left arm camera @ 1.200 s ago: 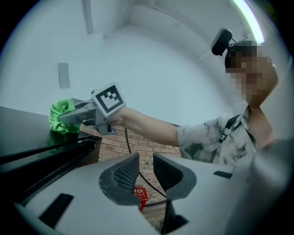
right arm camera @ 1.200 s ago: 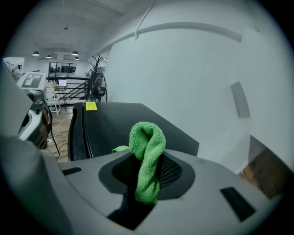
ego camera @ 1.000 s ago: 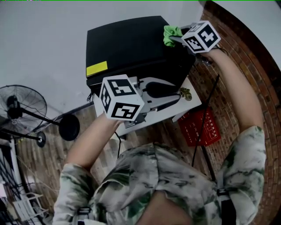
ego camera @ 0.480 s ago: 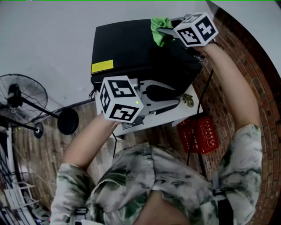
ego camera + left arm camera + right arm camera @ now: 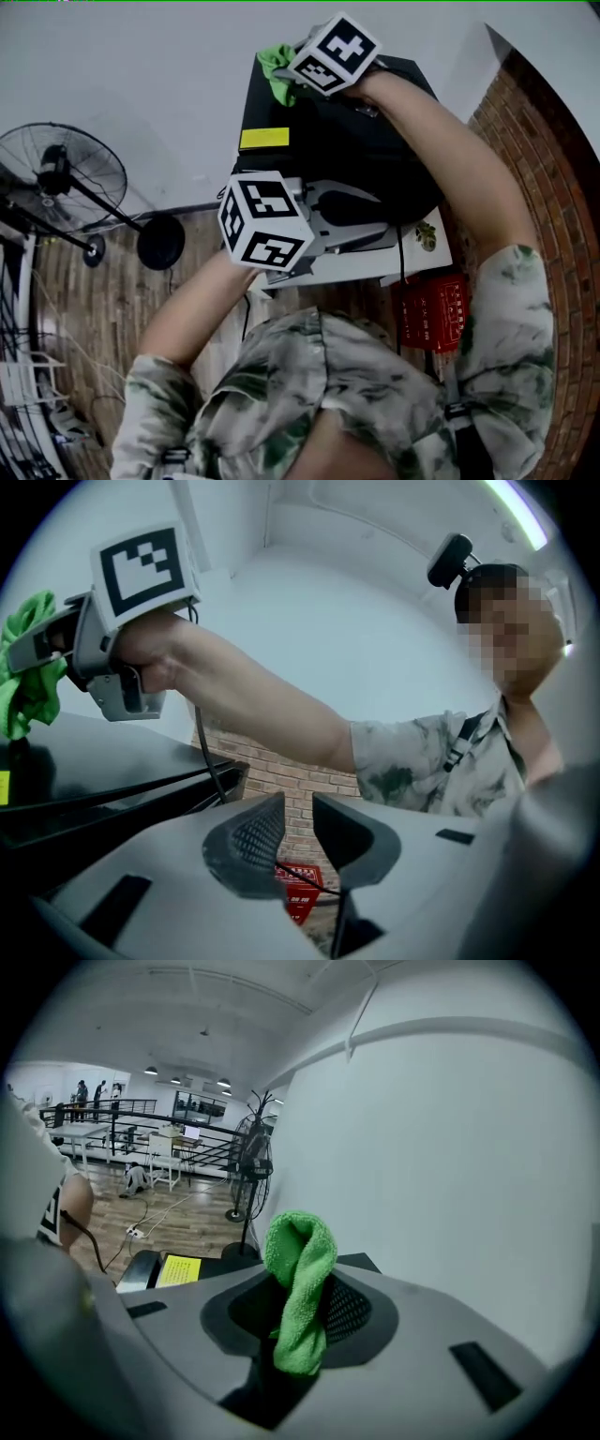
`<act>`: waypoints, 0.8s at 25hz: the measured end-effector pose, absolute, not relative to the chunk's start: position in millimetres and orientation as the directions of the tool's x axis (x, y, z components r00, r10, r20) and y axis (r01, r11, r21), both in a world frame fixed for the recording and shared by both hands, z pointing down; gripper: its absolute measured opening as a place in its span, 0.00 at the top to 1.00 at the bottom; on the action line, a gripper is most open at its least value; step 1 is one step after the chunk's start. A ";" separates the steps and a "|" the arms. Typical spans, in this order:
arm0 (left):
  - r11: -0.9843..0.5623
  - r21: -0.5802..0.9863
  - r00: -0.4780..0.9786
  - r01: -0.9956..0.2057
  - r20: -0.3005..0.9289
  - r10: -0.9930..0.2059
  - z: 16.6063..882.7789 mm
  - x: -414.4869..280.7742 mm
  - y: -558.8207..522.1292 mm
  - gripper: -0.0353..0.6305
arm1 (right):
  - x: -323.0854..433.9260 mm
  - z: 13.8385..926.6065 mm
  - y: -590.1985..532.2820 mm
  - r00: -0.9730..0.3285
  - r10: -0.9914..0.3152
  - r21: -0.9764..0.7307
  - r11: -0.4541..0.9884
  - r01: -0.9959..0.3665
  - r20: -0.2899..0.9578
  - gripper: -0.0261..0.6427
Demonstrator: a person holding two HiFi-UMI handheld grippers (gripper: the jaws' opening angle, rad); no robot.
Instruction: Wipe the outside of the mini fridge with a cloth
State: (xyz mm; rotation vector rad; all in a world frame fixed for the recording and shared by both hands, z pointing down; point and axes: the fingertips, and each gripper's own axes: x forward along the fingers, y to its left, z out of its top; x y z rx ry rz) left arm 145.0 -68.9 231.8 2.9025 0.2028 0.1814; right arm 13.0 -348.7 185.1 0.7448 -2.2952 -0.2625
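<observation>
The black mini fridge (image 5: 328, 141) with a yellow label (image 5: 263, 139) stands on a white stand (image 5: 375, 267). My right gripper (image 5: 286, 70) is shut on a green cloth (image 5: 275, 64) at the fridge top's far left corner, near the white wall. In the right gripper view the cloth (image 5: 300, 1288) hangs folded between the jaws of that gripper (image 5: 300, 1309), above the fridge top (image 5: 361, 1262). My left gripper (image 5: 380, 220) hovers at the fridge's near side. Its pads (image 5: 253, 841) stand almost together with nothing between them. The left gripper view also shows the right gripper (image 5: 47, 644) and cloth (image 5: 28, 667).
A standing fan (image 5: 66, 183) with a round base (image 5: 161, 241) is on the wooden floor to the left. A red crate (image 5: 433, 311) sits low on the right by the brick wall. A black cable (image 5: 202, 752) hangs from the right gripper.
My right gripper has carried the cloth leftward along the far edge of the fridge top, from the right corner to the left. The left gripper has kept its place.
</observation>
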 end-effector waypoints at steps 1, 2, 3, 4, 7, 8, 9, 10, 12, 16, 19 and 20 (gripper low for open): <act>-0.966 0.233 0.984 0.114 0.108 0.143 232.5 141.5 -70.4 0.81 | 3.1 191.1 -351.4 -0.586 -0.571 0.383 0.821 -0.423 0.576 0.79; -0.966 0.234 0.985 0.106 0.109 0.135 232.8 138.6 -71.7 0.81 | -5.0 197.0 -353.6 -0.580 -0.562 0.386 0.827 -0.408 0.590 0.79; -0.967 0.234 0.986 0.100 0.109 0.128 232.9 136.1 -72.6 0.81 | -10.8 202.7 -355.2 -0.573 -0.555 0.390 0.832 -0.395 0.603 0.79; -0.968 0.234 0.986 0.095 0.108 0.123 233.0 134.2 -73.1 0.81 | -13.7 208.1 -356.3 -0.564 -0.549 0.394 0.835 -0.383 0.617 0.79; -0.968 0.232 0.987 0.090 0.106 0.117 233.1 131.1 -74.2 0.81 | -5.1 220.1 -358.2 -0.530 -0.547 0.409 0.837 -0.364 0.648 0.79; -0.969 0.232 0.988 0.091 0.104 0.118 232.5 130.9 -74.9 0.81 | 1.9 222.1 -358.9 -0.519 -0.549 0.410 0.835 -0.367 0.655 0.79; -0.969 0.231 0.988 0.093 0.102 0.119 231.6 131.3 -75.6 0.81 | 10.3 223.2 -359.6 -0.508 -0.553 0.410 0.832 -0.373 0.660 0.79; -0.968 0.230 0.988 0.097 0.099 0.123 230.6 132.5 -75.8 0.81 | 19.8 223.9 -360.4 -0.498 -0.558 0.411 0.828 -0.382 0.663 0.79; -0.968 0.227 0.987 0.109 0.093 0.133 228.5 136.8 -75.2 0.81 | 41.6 224.4 -361.6 -0.478 -0.572 0.410 0.817 -0.405 0.667 0.79; -0.964 0.227 0.983 0.138 0.090 0.162 226.7 147.6 -72.7 0.81 | 94.5 223.8 -365.5 -0.429 -0.608 0.408 0.782 -0.471 0.668 0.79; -0.960 0.228 0.978 0.162 0.089 0.187 227.1 154.4 -71.8 0.81 | 137.2 222.6 -370.8 -0.378 -0.637 0.416 0.746 -0.520 0.671 0.79; -0.959 0.229 0.977 0.169 0.089 0.194 227.3 156.7 -71.5 0.81 | 151.6 222.7 -372.7 -0.360 -0.646 0.418 0.734 -0.536 0.673 0.79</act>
